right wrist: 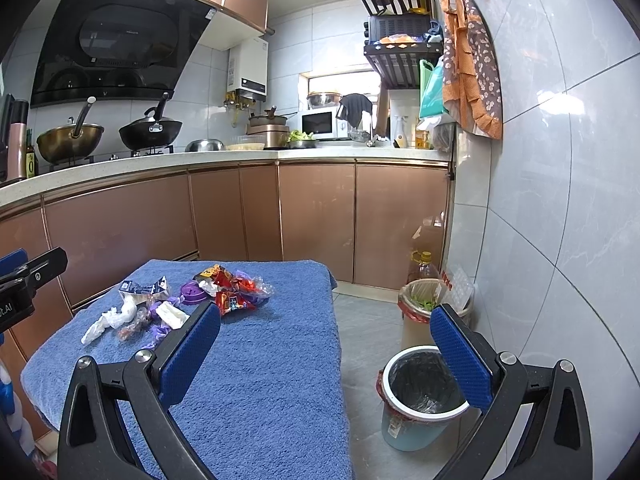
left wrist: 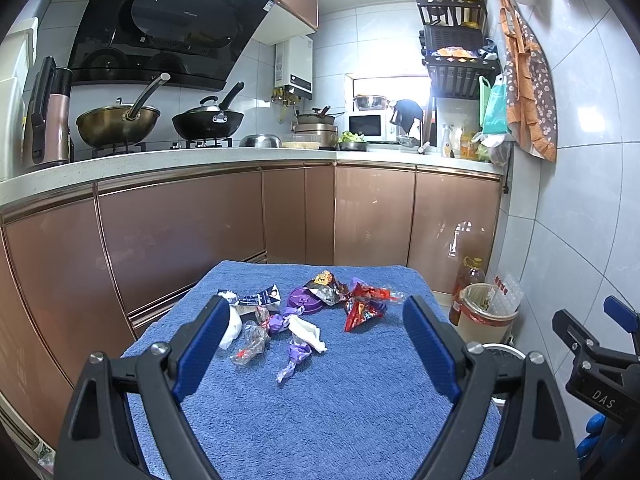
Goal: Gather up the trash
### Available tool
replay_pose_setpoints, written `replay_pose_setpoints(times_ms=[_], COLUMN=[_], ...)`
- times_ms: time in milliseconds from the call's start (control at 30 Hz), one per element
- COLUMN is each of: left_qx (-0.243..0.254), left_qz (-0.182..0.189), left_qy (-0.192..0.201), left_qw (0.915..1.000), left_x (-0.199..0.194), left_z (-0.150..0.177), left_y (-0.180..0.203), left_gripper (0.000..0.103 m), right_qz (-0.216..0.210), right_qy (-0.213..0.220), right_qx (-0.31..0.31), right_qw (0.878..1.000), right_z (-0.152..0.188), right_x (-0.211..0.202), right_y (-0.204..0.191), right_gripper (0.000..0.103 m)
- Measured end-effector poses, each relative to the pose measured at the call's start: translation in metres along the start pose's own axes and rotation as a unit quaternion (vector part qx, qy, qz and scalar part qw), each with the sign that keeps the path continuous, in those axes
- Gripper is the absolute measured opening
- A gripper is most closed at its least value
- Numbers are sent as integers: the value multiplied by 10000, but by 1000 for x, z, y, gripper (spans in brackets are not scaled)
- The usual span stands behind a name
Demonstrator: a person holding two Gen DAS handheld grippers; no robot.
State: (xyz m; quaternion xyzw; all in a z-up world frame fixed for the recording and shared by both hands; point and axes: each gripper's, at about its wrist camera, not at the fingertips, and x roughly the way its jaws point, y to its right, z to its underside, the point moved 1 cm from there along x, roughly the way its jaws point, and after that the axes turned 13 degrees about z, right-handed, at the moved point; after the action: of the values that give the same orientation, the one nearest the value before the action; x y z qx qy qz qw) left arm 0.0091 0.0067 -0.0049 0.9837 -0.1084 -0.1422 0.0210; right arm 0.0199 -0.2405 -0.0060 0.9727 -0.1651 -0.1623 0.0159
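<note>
While both grippers hang spread and empty, the blue bin (right wrist: pixel 420 404) holds only its black liner (right wrist: pixel 424 384).

I see a small kitchen with glossy copper cabinet doors (right wrist: pixel 316 216) under a pale L-shaped countertop (left wrist: pixel 208 160), a black range hood (left wrist: pixel 168 24) above two woks, grey wall tiles (right wrist: pixel 560 160), a grey tiled floor (right wrist: pixel 360 332), and bright daylight through a small window (left wrist: pixel 390 86) behind the microwave (left wrist: pixel 366 126)
</note>
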Motion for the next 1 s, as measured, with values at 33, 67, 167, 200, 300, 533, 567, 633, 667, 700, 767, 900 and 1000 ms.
replay_pose_setpoints(times_ms=[33,67,167,200,300,533,567,633,667,700,767,900,1000], left_qx=[-2,-3,2,1,5,-11,-12,-16,-22,-27,-29,-35,-56], left_qz=[2,2,-9,-11,-22,-23,-22,-14,-10,-4,-5,4,16], left_qy=[1,3,-5,2,28,61,60,52,49,48,58,54,62], left_qw=[10000,10000,10000,10000,10000,10000,10000,10000,10000,10000,10000,10000,10000], left_x=[0,-1,1,0,0,0,0,0,0,1,0,0,0], left_z=[0,0,-1,-1,-1,-4,-3,-3,-3,-4,-4,-3,-3], left_y=[0,0,1,1,1,1,1,1,1,1,1,1,2], left_gripper=[88,88,88,88,88,88,88,88,88,88,88,88,88], right_qz=[-3,-2,-9,-8,-6,-4,-4,-5,-3,1,-4,10,0], right_qy=[1,2,19,24,35,44,48,49,49,50,51,58,83], right_qx=[-3,-5,-15,-14,-23,-34,-39,-47,-49,-51,-51,-64,-47], right_qw=[10000,10000,10000,10000,10000,10000,10000,10000,10000,10000,10000,10000,10000], right_z=[0,-1,2,2,1,1,1,1,1,1,1,1,0], right_x=[0,0,-2,-2,-3,-3,-3,-3,-3,-3,-3,-3,-4], right_y=[0,0,1,1,1,-1,-1,-1,-1,-1,-1,-1,0], right_gripper=[103,103,103,103,103,103,103,103,103,103,103,103,103])
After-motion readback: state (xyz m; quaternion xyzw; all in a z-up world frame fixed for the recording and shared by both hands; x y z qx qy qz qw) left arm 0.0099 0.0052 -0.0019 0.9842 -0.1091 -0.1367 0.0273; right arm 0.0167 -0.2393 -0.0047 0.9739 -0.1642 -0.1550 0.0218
